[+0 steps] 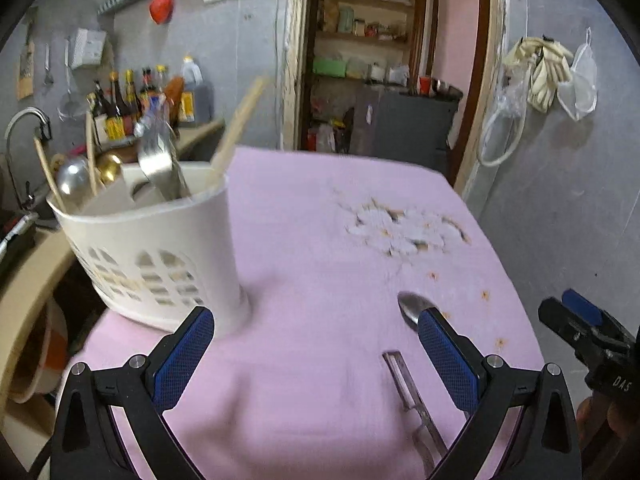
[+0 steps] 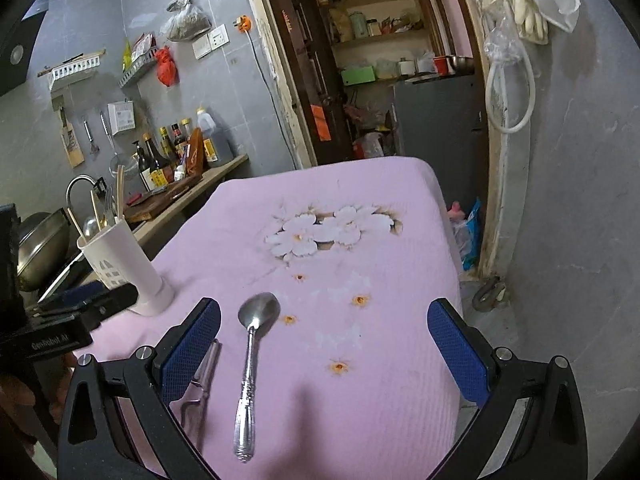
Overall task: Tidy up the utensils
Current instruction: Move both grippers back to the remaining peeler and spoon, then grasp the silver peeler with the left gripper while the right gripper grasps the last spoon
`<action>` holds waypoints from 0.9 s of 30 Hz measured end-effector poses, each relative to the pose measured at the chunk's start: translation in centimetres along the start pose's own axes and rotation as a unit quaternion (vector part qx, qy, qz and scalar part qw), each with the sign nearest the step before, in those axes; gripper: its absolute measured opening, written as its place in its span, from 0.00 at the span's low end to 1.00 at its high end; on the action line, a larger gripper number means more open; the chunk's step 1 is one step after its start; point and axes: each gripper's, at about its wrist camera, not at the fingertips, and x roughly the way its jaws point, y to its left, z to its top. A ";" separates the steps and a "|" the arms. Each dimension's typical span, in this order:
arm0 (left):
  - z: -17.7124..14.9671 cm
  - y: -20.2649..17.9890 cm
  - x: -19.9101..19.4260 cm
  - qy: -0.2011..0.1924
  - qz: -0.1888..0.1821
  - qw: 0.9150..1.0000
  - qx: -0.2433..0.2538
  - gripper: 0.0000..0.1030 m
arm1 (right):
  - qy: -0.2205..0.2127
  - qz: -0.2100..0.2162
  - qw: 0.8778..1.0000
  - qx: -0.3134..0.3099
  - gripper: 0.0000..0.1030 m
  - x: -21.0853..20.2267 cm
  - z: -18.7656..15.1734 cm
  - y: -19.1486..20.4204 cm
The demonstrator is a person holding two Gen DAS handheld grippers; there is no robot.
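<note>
While both claws hang above the bench (image 2: 400, 264), which carries a pink flowered cloth, two loose utensils lie on it: a spoon (image 2: 250, 368) and a peeler (image 2: 202, 380) with a clear handle. The right claw (image 2: 324, 344) stands wide open and holds nothing; the left claw (image 1: 316, 356) is likewise spread wide and empty.

In the right wrist view the spoon lies between the two fingers, nearer the left-hand one, with its bowl pointing away from the claw and its handle running back toward the camera. Its long axis therefore runs roughly along the line of the fingers, so a closing stroke would meet the handle across its width. The peeler lies just beside the spoon, partly hidden behind the same finger, roughly parallel to it.

In the left wrist view (somewhat motion-blurred) the spoon bowl shows only beyond the right-hand finger, off to that claw's side. The right claw is judged the nearer to the spoon.

A white utensil holder (image 1: 160, 256), already carrying chopsticks (image 1: 236, 128), spoons and what looks like a fork, stands at the bench's left edge, ahead of the left claw.
</note>
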 end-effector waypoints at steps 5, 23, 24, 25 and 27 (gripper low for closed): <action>-1.0 0.0 1.9 0.046 -0.038 0.998 -0.022 0.93 | 0.015 0.017 1.000 0.005 0.63 1.4 -0.1 -0.9; -2.8 -2.1 4.9 0.159 -0.147 0.976 -0.010 0.19 | 0.124 0.130 0.983 -0.025 0.24 6.5 -1.9 1.6; -2.8 -2.1 5.0 0.162 -0.148 0.976 -0.010 0.17 | 0.128 0.134 0.982 -0.027 0.23 6.7 -2.0 1.5; -2.9 -2.1 5.2 0.168 -0.149 0.974 -0.012 0.15 | 0.133 0.138 0.981 -0.029 0.21 6.8 -2.1 1.7; -2.8 -2.1 5.6 0.176 -0.152 0.972 -0.016 0.14 | 0.143 0.145 0.978 -0.033 0.21 7.3 -2.2 2.1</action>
